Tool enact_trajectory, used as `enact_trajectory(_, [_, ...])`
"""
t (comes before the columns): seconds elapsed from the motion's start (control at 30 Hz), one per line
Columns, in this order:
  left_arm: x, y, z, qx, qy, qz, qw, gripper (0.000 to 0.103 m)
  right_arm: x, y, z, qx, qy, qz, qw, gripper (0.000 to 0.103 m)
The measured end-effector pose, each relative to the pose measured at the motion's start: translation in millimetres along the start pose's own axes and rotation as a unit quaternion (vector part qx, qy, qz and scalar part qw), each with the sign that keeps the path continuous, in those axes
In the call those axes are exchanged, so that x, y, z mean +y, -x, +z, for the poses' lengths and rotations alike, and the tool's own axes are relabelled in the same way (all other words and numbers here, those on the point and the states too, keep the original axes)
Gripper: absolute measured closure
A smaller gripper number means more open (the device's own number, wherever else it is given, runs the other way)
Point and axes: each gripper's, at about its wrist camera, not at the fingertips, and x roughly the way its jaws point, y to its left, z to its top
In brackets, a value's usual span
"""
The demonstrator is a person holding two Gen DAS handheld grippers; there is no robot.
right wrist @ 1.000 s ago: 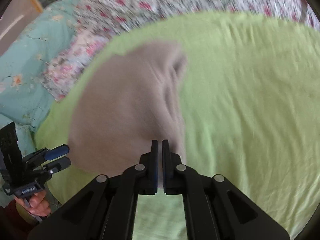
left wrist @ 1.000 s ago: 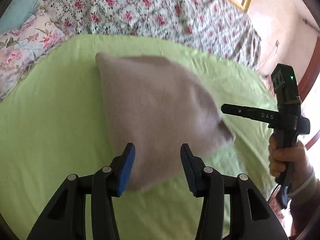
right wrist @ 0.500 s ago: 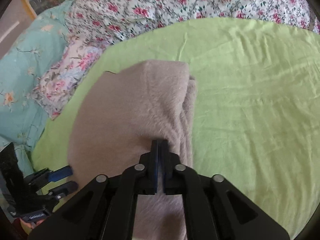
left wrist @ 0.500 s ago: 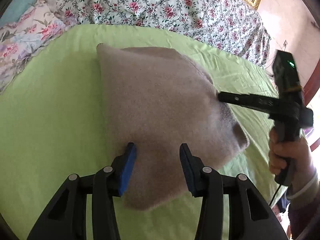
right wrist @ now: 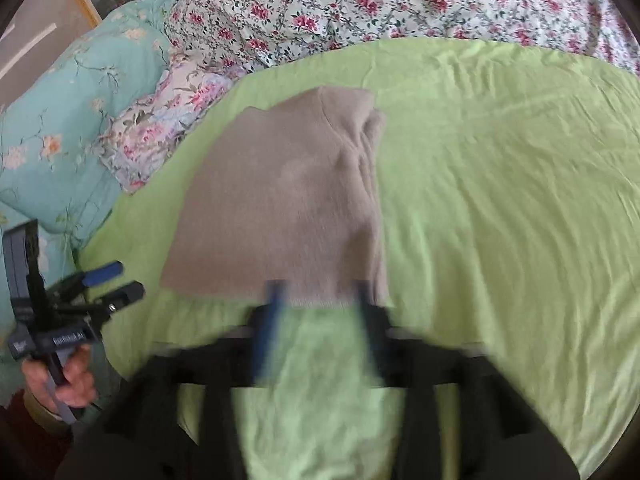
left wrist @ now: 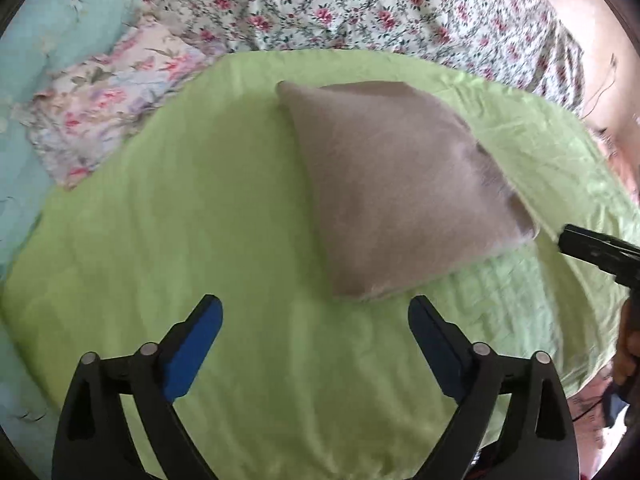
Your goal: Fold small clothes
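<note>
Currently both jaws are opening and neither holds anything. Left gripper: jaws spread wide, blue pads well apart, only the green sheet between them; the folded beige garment lies just ahead of the tips, not touched. Right gripper: motion-blurred in its own view, jaws partly apart, tips at the garment's near hem; contact can't be confirmed through the blur, but nothing is clamped. Garment lies flat on the green sheet on the bed, folded, with bunched layers along its right edge in the right wrist view. Floral bedding lies beyond the sheet, a teal quilt to the side. Person's hand grips the left gripper's handle at lower left of the right wrist view.
</note>
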Motion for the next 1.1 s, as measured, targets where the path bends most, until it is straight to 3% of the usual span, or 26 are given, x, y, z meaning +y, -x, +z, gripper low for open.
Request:
enact_trajectory(0.2, [-5,15,-18,-0.002,-0.027,0.043,0.9987,0.001,8,17,-30,-0.003,0.026,-0.023,0.999,0.030])
enact_trajectory(0.37, [-7,23,-38,0.013,-0.037,0.054,0.9977,0.001,29,34,-50,-0.013,0.069,-0.026,0.997,0.010])
enact_trajectory(0.6, [-8,27,-53,0.035,-0.052,0.066,0.9958,0.001,44,38,-66,-0.002,0.094,-0.019,0.995,0.005])
enact_trajectory(1.1, [-11,27,13,-0.009,-0.056,0.085,0.9948,0.001,56,38,-16,-0.008,0.141,-0.038,0.989,0.000])
